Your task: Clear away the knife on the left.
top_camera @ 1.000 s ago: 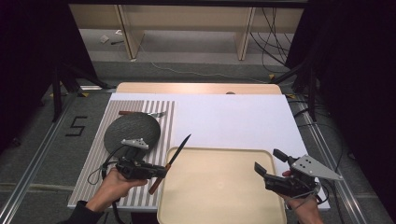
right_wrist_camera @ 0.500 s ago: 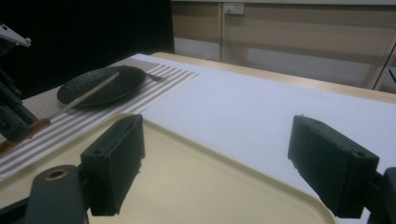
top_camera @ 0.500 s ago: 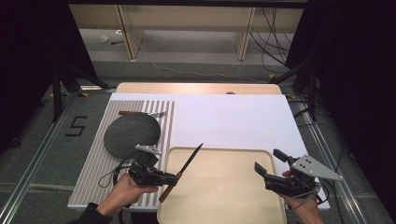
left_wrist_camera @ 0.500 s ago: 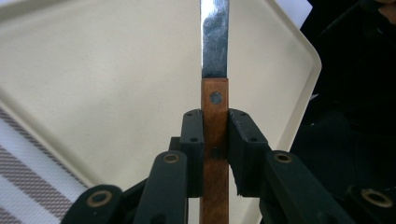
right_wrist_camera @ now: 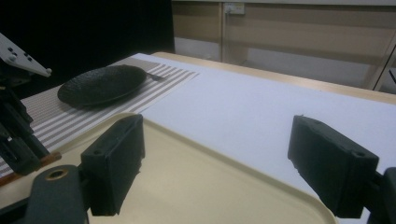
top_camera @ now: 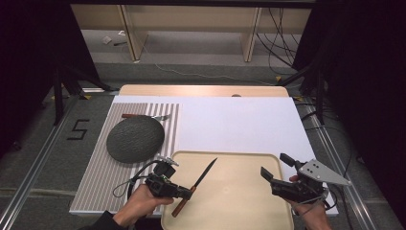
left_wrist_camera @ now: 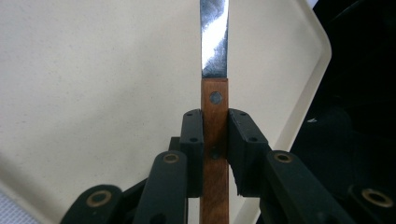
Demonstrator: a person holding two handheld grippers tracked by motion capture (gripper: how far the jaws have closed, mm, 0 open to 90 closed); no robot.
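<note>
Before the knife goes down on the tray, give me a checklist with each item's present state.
1. Grip: left gripper clamps the knife by its wooden handle, blade clear of the jaws: ok.
2. Knife position: blade over the beige tray, handle end beyond its left rim: ok.
3. Landing spot: tray surface bare: ok.
4. Right gripper open, holding nothing, at the tray's right edge, apart from the blade: ok.
5. Dark plate and fork on the striped placemat, away from the tray: ok.
6. Height of blade above tray: cannot tell.
</note>
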